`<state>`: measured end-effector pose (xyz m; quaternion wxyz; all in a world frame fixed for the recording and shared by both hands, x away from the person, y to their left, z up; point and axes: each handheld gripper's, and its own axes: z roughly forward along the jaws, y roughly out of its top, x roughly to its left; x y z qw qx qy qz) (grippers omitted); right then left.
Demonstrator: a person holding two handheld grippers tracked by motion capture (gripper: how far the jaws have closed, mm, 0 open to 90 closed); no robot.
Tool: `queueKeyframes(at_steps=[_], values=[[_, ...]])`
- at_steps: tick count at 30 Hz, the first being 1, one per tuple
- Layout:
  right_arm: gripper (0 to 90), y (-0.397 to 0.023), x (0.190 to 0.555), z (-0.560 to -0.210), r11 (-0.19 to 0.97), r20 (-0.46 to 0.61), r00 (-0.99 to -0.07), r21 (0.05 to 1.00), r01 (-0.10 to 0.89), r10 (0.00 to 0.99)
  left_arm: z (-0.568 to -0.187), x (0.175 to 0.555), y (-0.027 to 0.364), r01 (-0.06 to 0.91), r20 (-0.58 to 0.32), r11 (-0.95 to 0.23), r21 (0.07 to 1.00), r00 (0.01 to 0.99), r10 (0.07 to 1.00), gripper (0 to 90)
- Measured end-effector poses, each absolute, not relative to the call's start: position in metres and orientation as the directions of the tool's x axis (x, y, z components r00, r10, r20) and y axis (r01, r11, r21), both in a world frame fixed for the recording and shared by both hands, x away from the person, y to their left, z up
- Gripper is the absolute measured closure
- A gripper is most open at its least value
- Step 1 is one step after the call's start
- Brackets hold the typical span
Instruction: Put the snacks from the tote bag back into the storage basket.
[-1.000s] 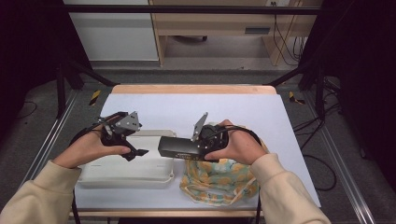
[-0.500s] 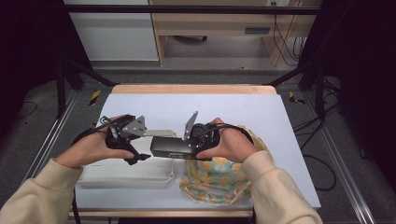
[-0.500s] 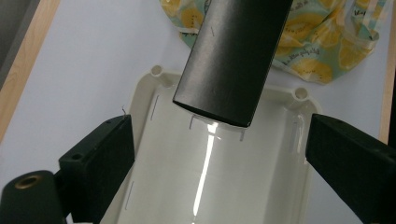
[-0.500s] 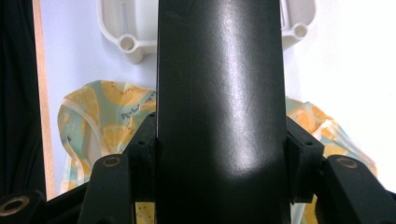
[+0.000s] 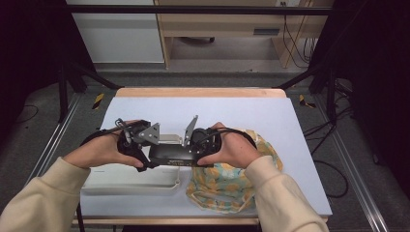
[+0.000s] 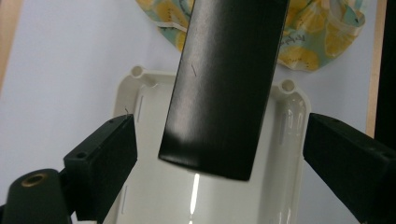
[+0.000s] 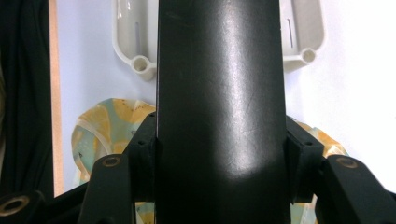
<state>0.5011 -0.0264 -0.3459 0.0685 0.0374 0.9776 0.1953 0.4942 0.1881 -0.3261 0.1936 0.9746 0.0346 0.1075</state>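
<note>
the right gripper pinches a black case by its long sides, level above the white tray. the left gripper, at its nine o'clock, stands spread around the case's free end, not touching. a lemon-print cloth lies at the tray's three o'clock.

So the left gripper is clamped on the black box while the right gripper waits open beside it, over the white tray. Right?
No, the sides are swapped. The right gripper view shows the right gripper clamped on the black box. The left gripper view shows the left gripper open, its jaws clear of the box's free end, over the white tray.
</note>
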Motion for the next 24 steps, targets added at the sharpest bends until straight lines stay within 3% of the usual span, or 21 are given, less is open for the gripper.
queueKeyframes(at_steps=[4, 7, 12, 20, 24], values=[[43.1, -0.023, 0.499, -0.346, 0.921, -0.111, -0.989, 0.387, 0.045, 0.095, -0.334, 0.499, 0.181, -0.008, 0.198, -0.941, 0.338, 0.978, 0.063, 12.7], [43.1, -0.023, 0.500, -0.346, 0.922, -0.104, -0.992, 0.385, 0.032, 0.078, -0.336, 0.499, 0.178, -0.019, 0.176, -0.946, 0.324, 0.984, 0.041, 20.5], [43.0, -0.020, 0.500, -0.347, 0.926, -0.100, -0.992, 0.377, 0.029, 0.072, -0.339, 0.499, 0.173, -0.050, 0.173, -0.957, 0.286, 0.985, 0.000, 26.0], [43.0, -0.019, 0.500, -0.349, 0.929, -0.097, -0.994, 0.370, 0.019, 0.059, -0.347, 0.500, 0.168, -0.062, 0.160, -0.969, 0.239, 0.987, -0.023, 38.2], [43.0, -0.020, 0.499, -0.351, 0.931, -0.090, -0.994, 0.364, 0.023, 0.060, -0.347, 0.499, 0.167, -0.062, 0.160, -0.969, 0.239, 0.987, -0.023, 39.6]])
